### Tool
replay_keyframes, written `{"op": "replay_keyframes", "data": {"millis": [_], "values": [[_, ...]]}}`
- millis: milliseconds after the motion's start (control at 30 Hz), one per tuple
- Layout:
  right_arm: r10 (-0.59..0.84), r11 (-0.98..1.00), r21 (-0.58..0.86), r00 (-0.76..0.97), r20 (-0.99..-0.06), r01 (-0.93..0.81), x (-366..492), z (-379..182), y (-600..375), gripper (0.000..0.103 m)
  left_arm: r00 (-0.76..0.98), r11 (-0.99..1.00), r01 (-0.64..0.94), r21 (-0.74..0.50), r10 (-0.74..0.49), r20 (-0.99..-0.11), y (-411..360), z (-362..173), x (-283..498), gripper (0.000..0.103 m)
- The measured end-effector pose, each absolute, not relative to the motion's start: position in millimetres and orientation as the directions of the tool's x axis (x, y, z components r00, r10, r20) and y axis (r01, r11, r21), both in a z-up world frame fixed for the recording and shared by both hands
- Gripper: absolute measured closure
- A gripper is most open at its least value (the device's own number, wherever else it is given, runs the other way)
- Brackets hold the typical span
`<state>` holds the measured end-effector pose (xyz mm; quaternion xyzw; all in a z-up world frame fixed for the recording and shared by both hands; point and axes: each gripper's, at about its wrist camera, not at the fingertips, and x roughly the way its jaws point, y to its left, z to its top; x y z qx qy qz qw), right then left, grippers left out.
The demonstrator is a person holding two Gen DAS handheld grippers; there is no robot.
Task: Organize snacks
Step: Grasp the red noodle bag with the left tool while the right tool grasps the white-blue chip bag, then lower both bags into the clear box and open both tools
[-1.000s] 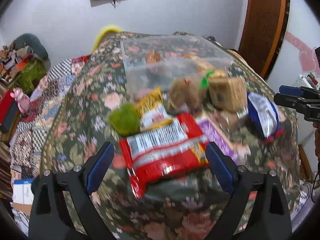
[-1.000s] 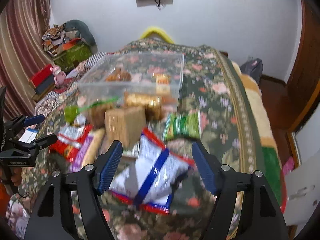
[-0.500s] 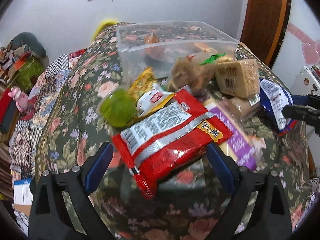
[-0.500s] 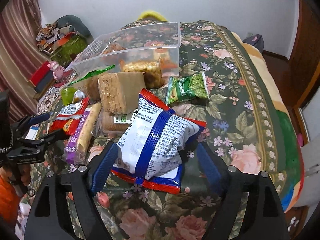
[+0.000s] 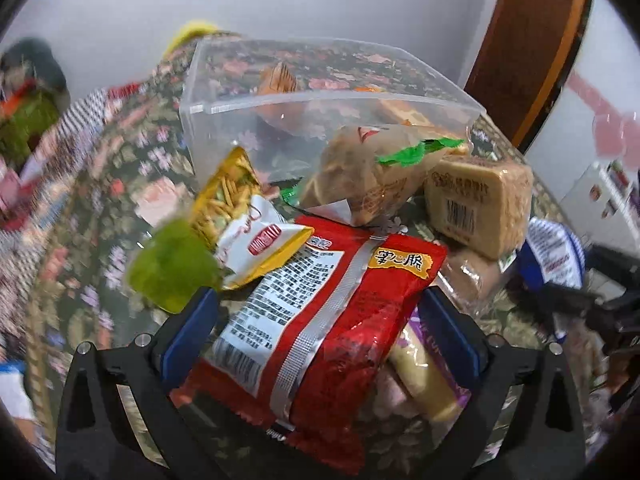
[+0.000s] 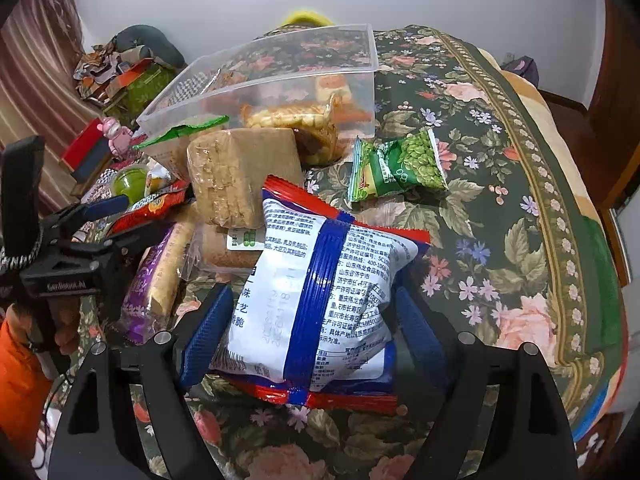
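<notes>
here each claw straddles its own packet on the floral bedspread (image 6: pixel 520 216): left gripper (image 5: pixel 320 328), jaws opening, around the red foil snack bag (image 5: pixel 332 320); right gripper (image 6: pixel 310 332), spread, pads not visibly pressing, around the blue-and-white pillow bag (image 6: pixel 320 304). both bags run lengthwise toward the clear plastic bin (image 6: pixel 280 72). only the right view shows the green pea packet (image 6: pixel 400 166).

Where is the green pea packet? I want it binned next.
In the right wrist view, the green pea packet lies alone on the floral cloth, right of the clear bin.
</notes>
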<state>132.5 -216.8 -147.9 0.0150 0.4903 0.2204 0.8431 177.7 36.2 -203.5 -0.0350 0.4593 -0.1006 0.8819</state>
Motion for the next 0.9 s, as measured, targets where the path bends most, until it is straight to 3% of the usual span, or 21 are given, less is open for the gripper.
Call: {"op": "replay_keyframes", "data": {"millis": [133, 267, 433, 667, 900], "values": [[0.402, 0.898, 0.26, 0.421, -0.813, -0.356, 133.1, -147.2, -221.7, 0.038, 0.552, 0.963, 0.136, -0.232, -0.268, -0.79, 45.4, -209.3, 175.5, 0.004], [0.4, 0.9, 0.253, 0.439, -0.805, -0.357, 131.4, -143.4, -225.0, 0.045, 0.558, 0.957, 0.162, -0.239, -0.289, -0.778, 46.4, -205.8, 165.6, 0.024], [0.401, 0.9, 0.248, 0.46, -0.792, -0.358, 133.0, -137.8, -227.7, 0.051, 0.56, 0.957, 0.161, -0.24, -0.289, -0.776, 45.3, -201.9, 150.9, 0.034], [0.399, 0.904, 0.236, 0.503, -0.767, -0.357, 132.3, -120.2, -234.4, 0.051, 0.592, 0.981, 0.153, -0.123, -0.19, -0.783, 29.4, -185.8, 133.0, 0.035], [0.405, 0.904, 0.223, 0.559, -0.723, -0.365, 135.8, -95.9, -236.9, 0.051, 0.672, 0.985, 0.147, -0.092, -0.167, -0.722, 23.2, -146.9, 117.9, 0.035]]}}
